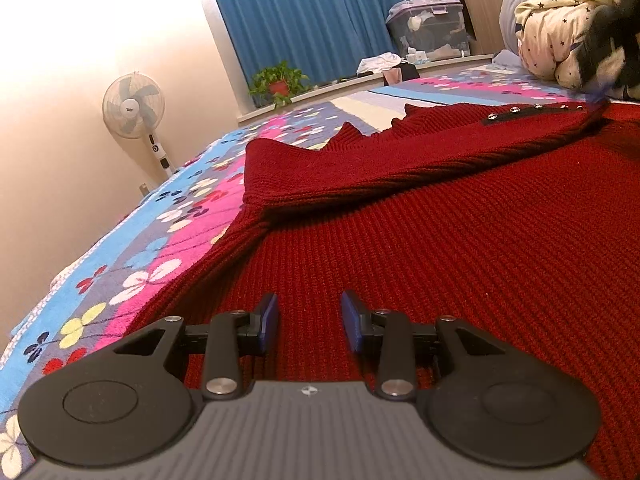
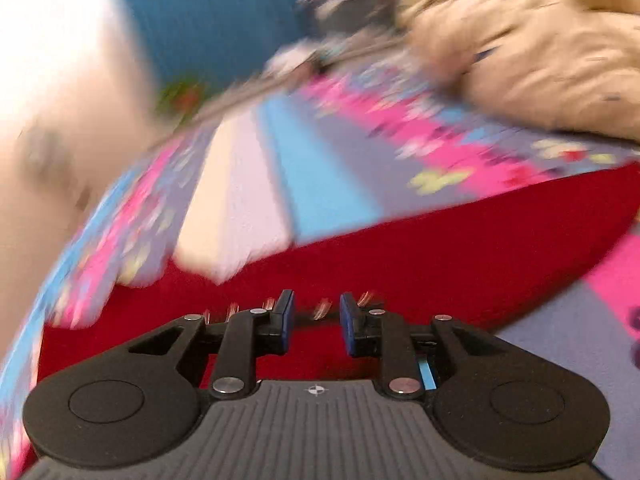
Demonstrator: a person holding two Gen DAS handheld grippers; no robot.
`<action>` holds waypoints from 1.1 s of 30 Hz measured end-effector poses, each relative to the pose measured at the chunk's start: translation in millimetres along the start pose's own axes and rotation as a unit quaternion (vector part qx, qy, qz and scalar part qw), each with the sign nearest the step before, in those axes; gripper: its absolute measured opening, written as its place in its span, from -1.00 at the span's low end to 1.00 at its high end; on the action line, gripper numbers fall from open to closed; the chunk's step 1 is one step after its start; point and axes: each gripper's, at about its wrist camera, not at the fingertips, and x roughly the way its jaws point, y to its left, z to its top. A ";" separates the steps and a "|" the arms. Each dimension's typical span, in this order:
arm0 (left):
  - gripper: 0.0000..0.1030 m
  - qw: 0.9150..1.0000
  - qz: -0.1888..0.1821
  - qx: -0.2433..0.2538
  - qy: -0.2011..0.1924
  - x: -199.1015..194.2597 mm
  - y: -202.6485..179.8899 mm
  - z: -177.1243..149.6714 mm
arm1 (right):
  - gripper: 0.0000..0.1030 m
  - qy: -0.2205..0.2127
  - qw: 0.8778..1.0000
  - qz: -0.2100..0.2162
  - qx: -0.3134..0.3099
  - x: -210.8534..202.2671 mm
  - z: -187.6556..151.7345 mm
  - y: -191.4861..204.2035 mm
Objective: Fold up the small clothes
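Note:
A dark red knit sweater [image 1: 460, 248] lies flat on the flowered bedspread [image 1: 160, 240]. One sleeve [image 1: 360, 164] is folded across its body, and a black strip with metal studs [image 1: 532, 110] runs along its far edge. My left gripper [image 1: 309, 320] is open and empty, low over the sweater near its left edge. My right gripper [image 2: 317, 320] is open and empty over the sweater [image 2: 400, 256], close to the row of studs. The right wrist view is blurred by motion. The right gripper also shows as a dark blur at the far right of the left wrist view [image 1: 612, 40].
A rolled star-print quilt [image 1: 560, 36] lies at the far right of the bed, also seen in the right wrist view [image 2: 528, 48]. A standing fan [image 1: 134, 108] is by the wall at left. A potted plant [image 1: 280, 84], storage boxes [image 1: 432, 28] and blue curtains [image 1: 304, 16] are behind the bed.

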 end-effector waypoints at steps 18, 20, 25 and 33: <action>-0.21 1.000 0.000 -0.002 -0.002 0.3 -1.5 0.0 | -0.05 -0.093 0.957 -0.195 0.192 -38.0 23.6 -207.3; -0.21 1.000 0.001 0.000 -0.002 0.1 -2.2 0.4 | 0.06 -0.092 0.952 -0.217 0.195 -32.3 22.1 -224.8; -0.21 1.000 0.001 0.000 -0.002 0.1 -2.5 0.7 | 0.15 -0.070 0.945 -0.232 0.221 -19.7 18.6 -256.4; -0.21 1.000 0.002 0.001 -0.002 0.0 -2.9 0.7 | -0.60 -0.080 0.954 -0.202 0.206 -5.3 27.7 -256.6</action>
